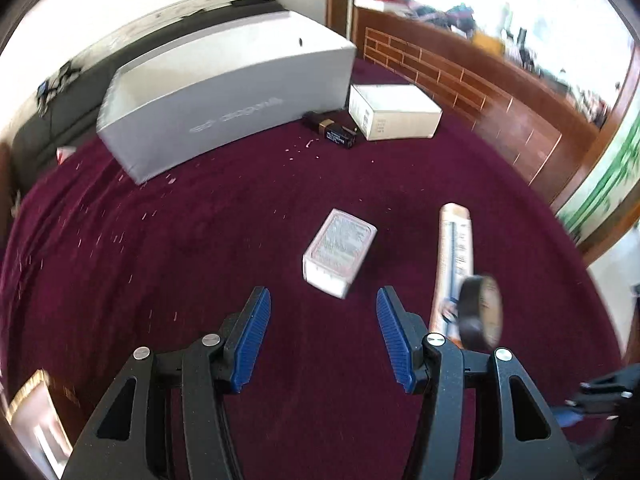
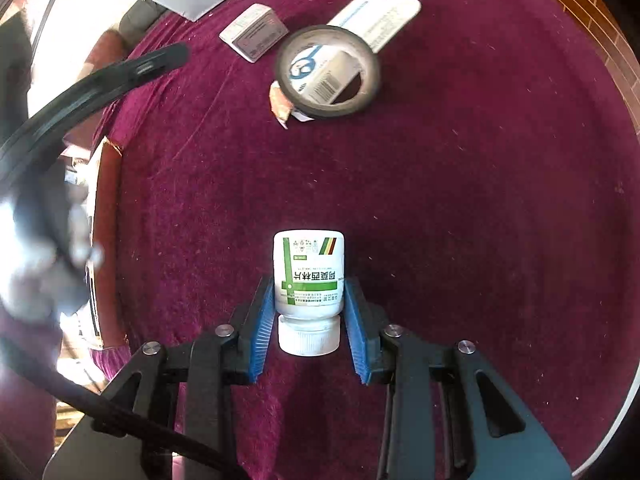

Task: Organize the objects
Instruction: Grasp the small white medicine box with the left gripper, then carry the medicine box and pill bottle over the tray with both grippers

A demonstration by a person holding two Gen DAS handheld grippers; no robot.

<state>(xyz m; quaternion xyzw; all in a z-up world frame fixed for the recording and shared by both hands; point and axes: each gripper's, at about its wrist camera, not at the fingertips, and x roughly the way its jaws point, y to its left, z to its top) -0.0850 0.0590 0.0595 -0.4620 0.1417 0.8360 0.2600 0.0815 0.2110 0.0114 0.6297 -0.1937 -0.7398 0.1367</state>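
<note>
My right gripper (image 2: 309,281) is shut on a white medicine bottle (image 2: 308,260) with a green label. Its blue pads press both sides, and the white cap points back toward the camera. The bottle hangs above the maroon tablecloth (image 2: 480,200). My left gripper (image 1: 323,292) is open with nothing between its pads. Just beyond its tips lies a small pink-and-white box (image 1: 340,250). To the right a black tape roll (image 1: 480,312) rests on a long white carton (image 1: 456,240). The right wrist view shows the same tape roll (image 2: 280,80), carton (image 2: 376,12) and small box (image 2: 254,32).
A large white box (image 1: 224,96) stands at the back, with a smaller white cardboard box (image 1: 394,110) and a black battery (image 1: 334,130) beside it. A wooden ledge (image 1: 480,92) borders the table on the right. The blurred left gripper (image 2: 120,76) and a hand (image 2: 40,264) fill the right view's left side.
</note>
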